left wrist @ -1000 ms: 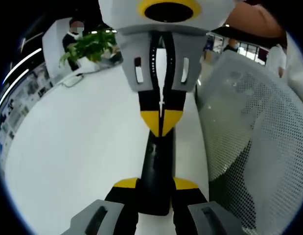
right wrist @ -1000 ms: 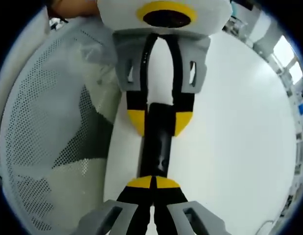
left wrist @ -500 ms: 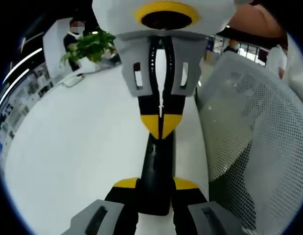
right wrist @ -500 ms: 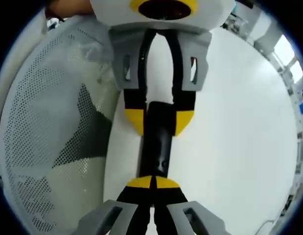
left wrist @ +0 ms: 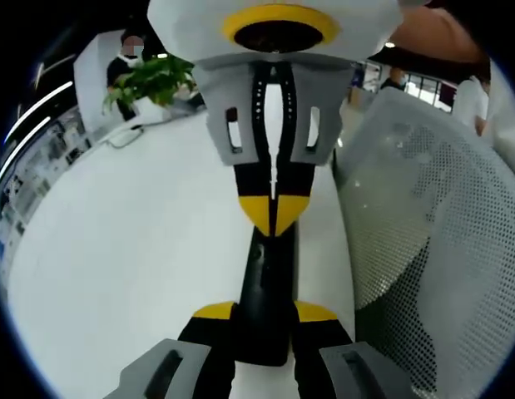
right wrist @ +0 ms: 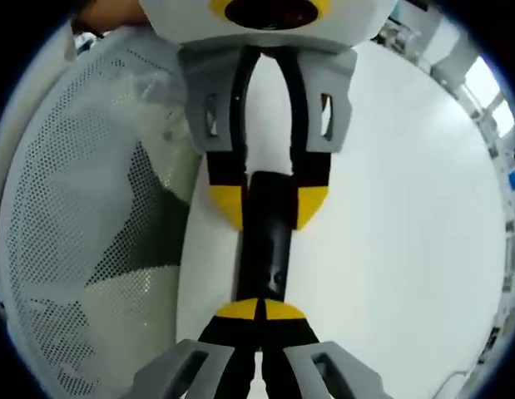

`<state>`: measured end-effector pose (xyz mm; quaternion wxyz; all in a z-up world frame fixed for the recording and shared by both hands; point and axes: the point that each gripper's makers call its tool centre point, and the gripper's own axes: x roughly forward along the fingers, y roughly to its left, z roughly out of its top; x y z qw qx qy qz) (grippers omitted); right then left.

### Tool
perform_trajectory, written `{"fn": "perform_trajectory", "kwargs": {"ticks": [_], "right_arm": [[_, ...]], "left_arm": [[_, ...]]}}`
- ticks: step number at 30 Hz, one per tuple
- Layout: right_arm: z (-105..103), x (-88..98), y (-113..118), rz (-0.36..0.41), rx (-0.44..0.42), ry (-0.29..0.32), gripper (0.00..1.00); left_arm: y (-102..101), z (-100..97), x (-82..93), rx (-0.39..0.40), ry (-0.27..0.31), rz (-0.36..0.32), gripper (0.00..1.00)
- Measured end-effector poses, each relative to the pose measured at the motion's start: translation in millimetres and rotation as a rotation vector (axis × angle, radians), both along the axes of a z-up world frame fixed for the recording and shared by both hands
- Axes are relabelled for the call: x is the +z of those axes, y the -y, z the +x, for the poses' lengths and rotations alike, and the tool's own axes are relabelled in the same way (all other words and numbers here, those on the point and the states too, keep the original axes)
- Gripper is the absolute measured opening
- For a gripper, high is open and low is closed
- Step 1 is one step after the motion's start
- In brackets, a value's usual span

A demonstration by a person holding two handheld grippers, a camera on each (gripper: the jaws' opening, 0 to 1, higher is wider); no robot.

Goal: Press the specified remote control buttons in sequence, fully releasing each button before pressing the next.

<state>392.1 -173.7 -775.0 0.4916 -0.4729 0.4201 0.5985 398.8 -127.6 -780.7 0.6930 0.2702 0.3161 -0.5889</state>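
Nothing has shifted: left gripper [left wrist: 266, 312] clamps the remote [left wrist: 269, 274], lengthwise toward the closed, empty right gripper [right wrist: 259, 309].

I am holding my left gripper [left wrist: 265, 320] at the bottom centre of the left gripper view, its two yellow-tipped jaws parted and clamping the near end of the remote [left wrist: 269, 291] between them. My right gripper [left wrist: 274, 212] is coming down from the top centre of that same view, jaws pressed together into one yellow point that is meeting the far end of the remote. In the right gripper view I am seeing the reverse: my closed jaws rising from the bottom centre, the left gripper's spread jaws descending from the top centre.
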Motion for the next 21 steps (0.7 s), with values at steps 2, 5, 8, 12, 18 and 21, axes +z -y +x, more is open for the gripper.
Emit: {"fn": "perform_trajectory", "kwargs": {"ticks": [2, 5, 8, 12, 18, 21], "right_arm": [[0, 0.0, 1, 0.006, 0.006, 0.009, 0.0], [1, 0.5, 1, 0.023, -0.014, 0.006, 0.0], [0, 1.4, 1, 0.029, -0.013, 0.011, 0.0], [-3, 8.0, 0, 0.04, -0.013, 0.012, 0.0], [-1, 23.3, -3, 0.05, -0.002, 0.03, 0.0], [3, 31.3, -5, 0.057, 0.0, 0.042, 0.0]], "left_arm": [[0, 0.1, -0.1, 0.002, -0.001, -0.001, 0.24], [0, 0.4, -0.4, 0.002, 0.0, -0.001, 0.24], [0, 0.7, -0.6, 0.003, 0.0, -0.002, 0.24], [0, 0.8, -0.8, 0.006, -0.002, -0.003, 0.24], [0, 0.4, -0.6, 0.005, -0.002, -0.006, 0.24], [0, 0.4, -0.7, 0.004, -0.002, -0.01, 0.24]]}}
